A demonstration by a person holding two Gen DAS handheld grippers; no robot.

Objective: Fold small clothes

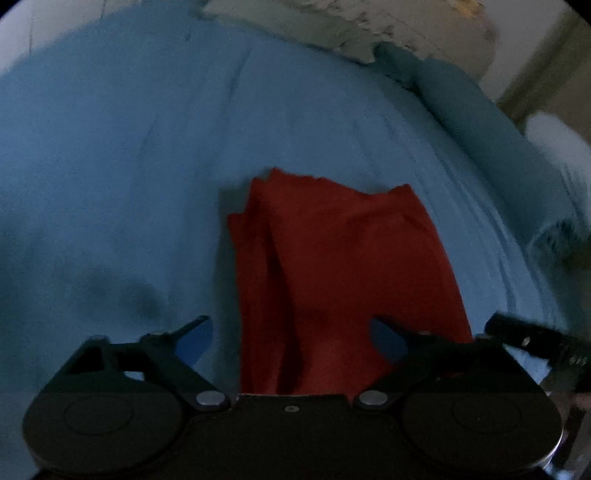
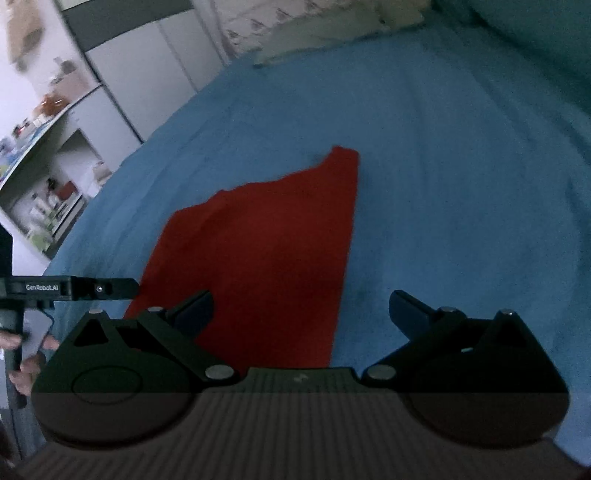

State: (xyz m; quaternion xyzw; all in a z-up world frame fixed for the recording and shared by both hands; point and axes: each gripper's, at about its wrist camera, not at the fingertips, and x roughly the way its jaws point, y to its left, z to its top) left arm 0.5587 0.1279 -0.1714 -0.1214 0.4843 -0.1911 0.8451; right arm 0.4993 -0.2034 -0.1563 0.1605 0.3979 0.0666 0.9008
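A small red garment (image 1: 332, 266) lies folded on the blue bed sheet (image 1: 129, 166), with layered edges along its left side. My left gripper (image 1: 291, 330) hovers above its near end, open, its fingers standing wide on either side of the cloth and gripping nothing. In the right wrist view the same red garment (image 2: 266, 251) lies flat ahead and to the left. My right gripper (image 2: 301, 310) is open wide, its left finger over the cloth's near edge and its right finger over bare sheet. Nothing is held.
A pale patterned blanket (image 1: 369, 26) lies bunched at the far end of the bed. A teal pillow roll (image 1: 480, 122) runs along the right. Shelves and cabinets (image 2: 55, 147) stand beyond the bed's left edge. The other gripper's body (image 2: 55, 288) and a hand (image 2: 22, 369) show at the left.
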